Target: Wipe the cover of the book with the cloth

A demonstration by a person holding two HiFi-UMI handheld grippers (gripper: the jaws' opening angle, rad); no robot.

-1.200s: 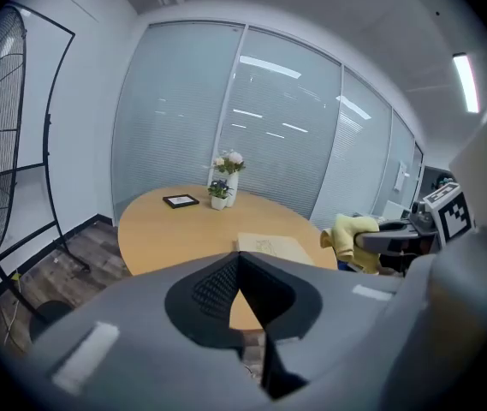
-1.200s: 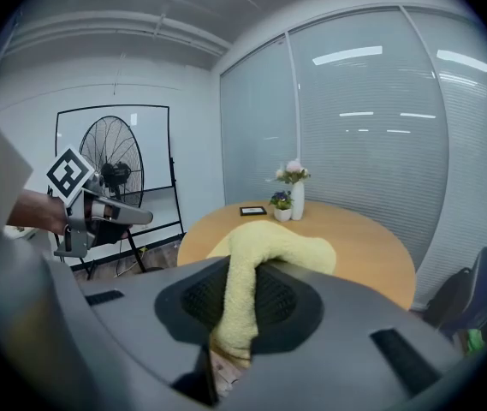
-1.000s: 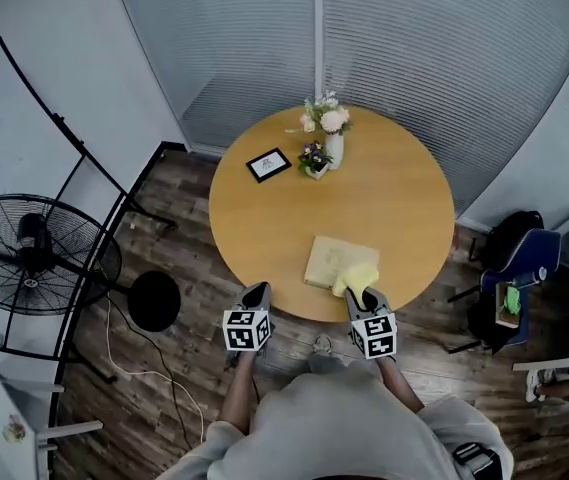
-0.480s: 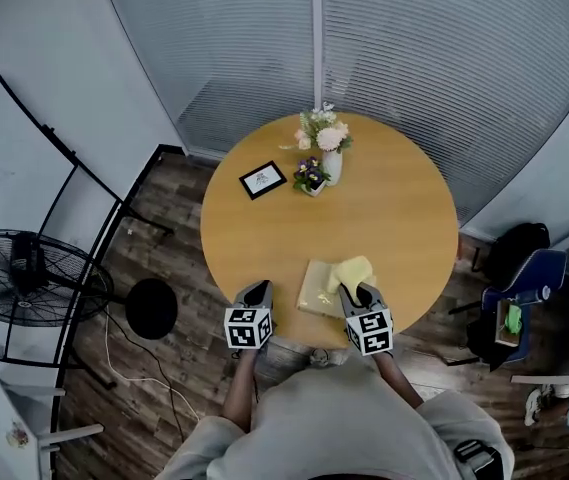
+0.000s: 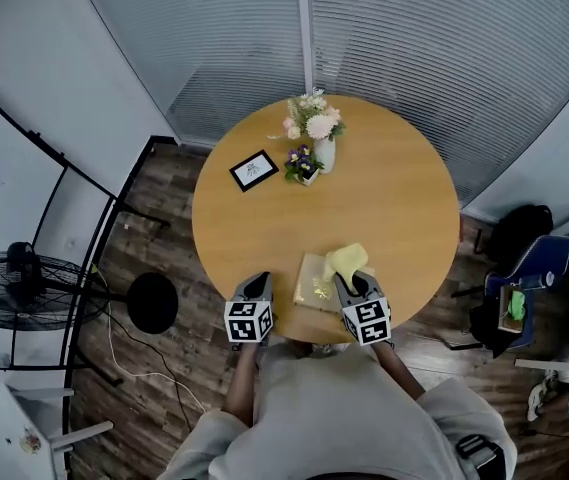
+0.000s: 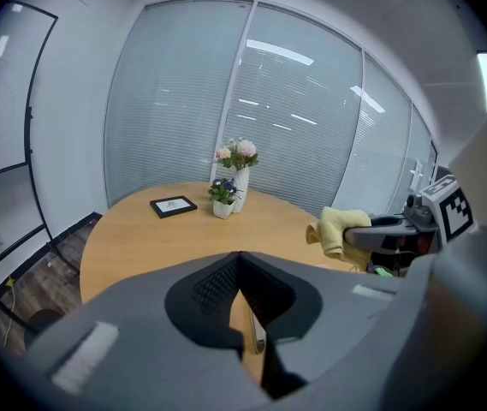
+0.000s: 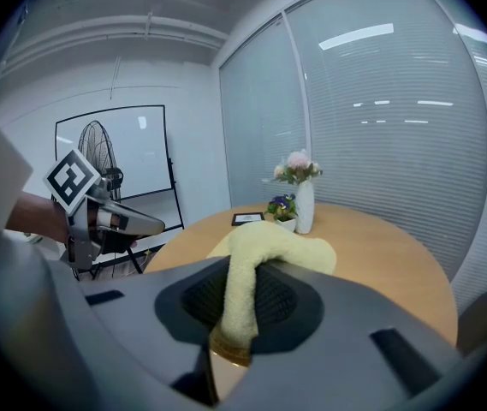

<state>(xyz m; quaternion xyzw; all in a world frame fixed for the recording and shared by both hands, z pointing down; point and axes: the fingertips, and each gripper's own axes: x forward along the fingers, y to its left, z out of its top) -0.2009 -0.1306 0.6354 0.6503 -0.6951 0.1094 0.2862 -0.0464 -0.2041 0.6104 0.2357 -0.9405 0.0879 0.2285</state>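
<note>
Right gripper (image 5: 350,284) carrying cloth (image 5: 346,260) farther across book (image 5: 311,287) than a second ago; cloth now draping over book's far right corner. Jaws pinching cloth's bunched end. Book lying flat by table (image 5: 264,218) near edge. Left gripper (image 5: 256,288) hovering beside book, jaws pressed together, gripping nothing.

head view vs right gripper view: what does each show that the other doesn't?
Only the head view: the person's shoulders and the marker cube on the right gripper. Only the right gripper view: the ceiling, and its jaws shut on the cloth. Both: the round table, vase of flowers, picture frame, left gripper and the cloth.
</note>
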